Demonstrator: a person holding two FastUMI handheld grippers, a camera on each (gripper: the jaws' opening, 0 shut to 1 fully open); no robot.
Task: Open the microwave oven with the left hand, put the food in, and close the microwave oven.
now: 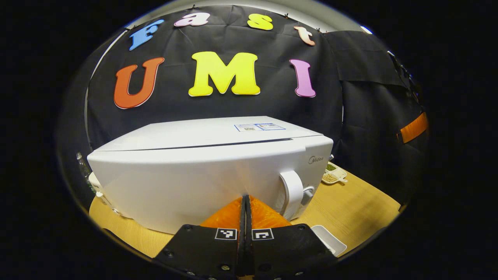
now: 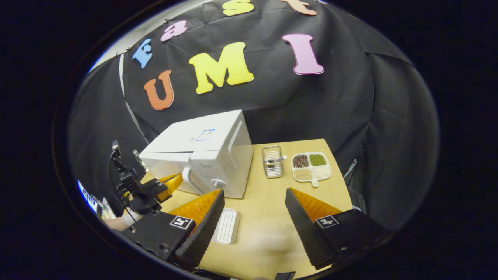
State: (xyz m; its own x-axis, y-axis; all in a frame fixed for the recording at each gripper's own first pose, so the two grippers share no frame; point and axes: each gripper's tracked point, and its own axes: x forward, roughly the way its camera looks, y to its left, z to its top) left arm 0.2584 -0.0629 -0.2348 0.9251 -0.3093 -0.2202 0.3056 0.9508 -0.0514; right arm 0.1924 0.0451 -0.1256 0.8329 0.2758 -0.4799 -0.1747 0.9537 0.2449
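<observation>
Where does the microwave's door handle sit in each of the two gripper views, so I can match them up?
Left gripper view: the door handle stands right of centre, low on the microwave front, just above and right of the shut left gripper.
Right gripper view: the door handle is left of centre, at the microwave's near front corner, above the right gripper's own left finger.
Shared landmark: the sectioned tray of beans on the table.

A recording booth: black cloth wall (pinned up) behind a wooden table.
</observation>
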